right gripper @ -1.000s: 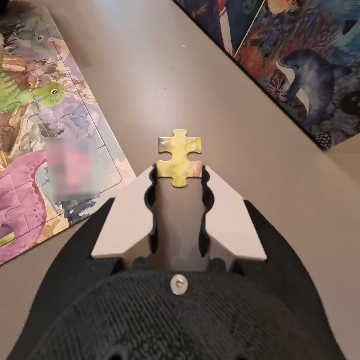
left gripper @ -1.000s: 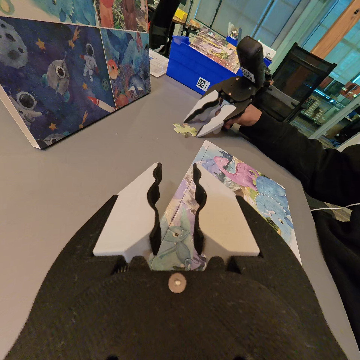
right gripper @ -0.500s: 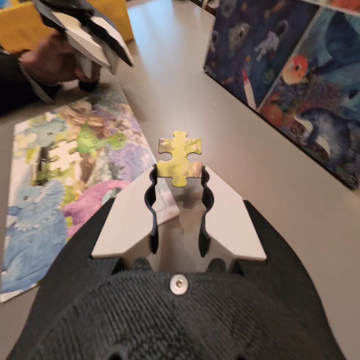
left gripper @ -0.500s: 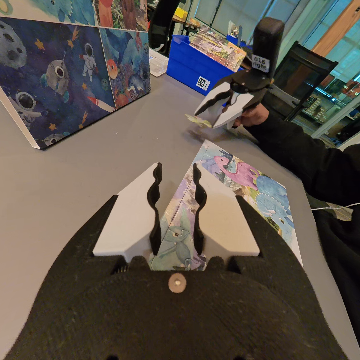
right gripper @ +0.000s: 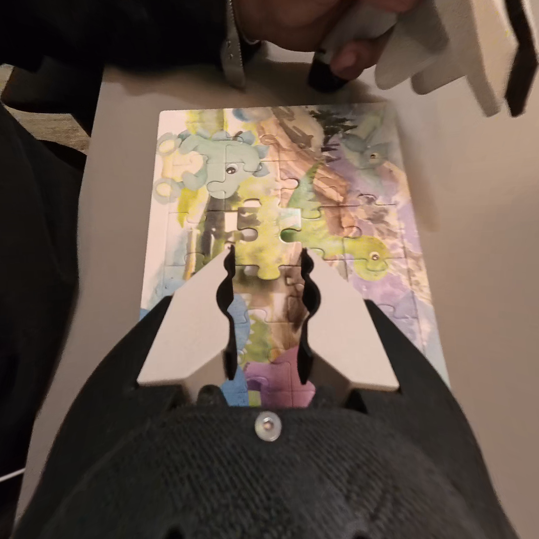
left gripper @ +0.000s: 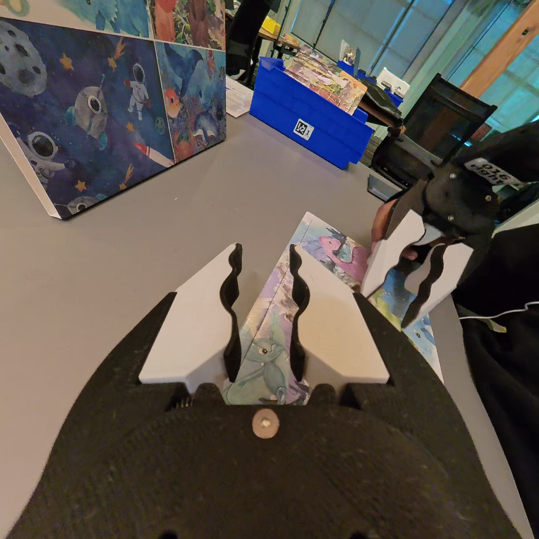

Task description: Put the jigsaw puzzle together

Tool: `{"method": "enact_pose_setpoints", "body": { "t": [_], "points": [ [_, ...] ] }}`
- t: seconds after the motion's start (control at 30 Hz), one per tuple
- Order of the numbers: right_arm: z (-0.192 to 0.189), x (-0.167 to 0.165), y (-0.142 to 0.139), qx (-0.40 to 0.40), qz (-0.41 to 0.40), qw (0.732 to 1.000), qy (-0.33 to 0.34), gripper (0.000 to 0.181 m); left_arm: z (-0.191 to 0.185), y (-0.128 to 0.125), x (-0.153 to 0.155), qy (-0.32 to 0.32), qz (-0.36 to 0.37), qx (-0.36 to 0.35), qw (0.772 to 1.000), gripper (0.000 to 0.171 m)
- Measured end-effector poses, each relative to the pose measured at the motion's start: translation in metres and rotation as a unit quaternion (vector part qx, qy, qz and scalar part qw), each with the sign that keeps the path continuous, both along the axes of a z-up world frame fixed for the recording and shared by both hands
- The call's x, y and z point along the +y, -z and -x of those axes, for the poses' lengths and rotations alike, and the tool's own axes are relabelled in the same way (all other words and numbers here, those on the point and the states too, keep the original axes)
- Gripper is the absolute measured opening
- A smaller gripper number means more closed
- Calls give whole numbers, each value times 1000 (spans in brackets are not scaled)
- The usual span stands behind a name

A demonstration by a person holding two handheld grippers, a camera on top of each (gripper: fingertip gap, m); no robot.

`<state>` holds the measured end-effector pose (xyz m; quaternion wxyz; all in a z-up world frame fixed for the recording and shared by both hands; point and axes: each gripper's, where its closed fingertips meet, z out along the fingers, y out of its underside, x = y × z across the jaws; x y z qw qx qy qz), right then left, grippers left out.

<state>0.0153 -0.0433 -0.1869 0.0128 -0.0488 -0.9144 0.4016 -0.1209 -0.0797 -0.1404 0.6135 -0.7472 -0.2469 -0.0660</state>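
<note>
The dinosaur jigsaw puzzle lies flat on the grey table and is mostly filled. A white gap shows near its middle. My right gripper is shut on a yellow-green puzzle piece and holds it by its lower part just over that middle area. In the left wrist view the right gripper points down over the puzzle. My left gripper is open and empty above the puzzle's near corner. Its fingers show at the top right of the right wrist view.
A large illustrated box stands at the far left. A blue bin with another puzzle on top sits at the back, with a black chair behind. The person's black sleeve lies along the right table edge.
My right gripper lifted the yellow-green piece off the table beyond the puzzle, swung it back and now holds it pointing down over the puzzle. The left gripper has not moved.
</note>
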Motion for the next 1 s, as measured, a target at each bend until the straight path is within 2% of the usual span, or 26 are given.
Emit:
{"method": "enact_pose_setpoints", "body": {
  "t": [0.33,1.0],
  "points": [
    [-13,-10,18,-5,-27,1000,-15,44,-1,1,0,1,3,1,1000,31],
    [-11,-7,18,19,-35,999,-17,45,0,0,0,1,0,-3,1000,31]
  ]
}}
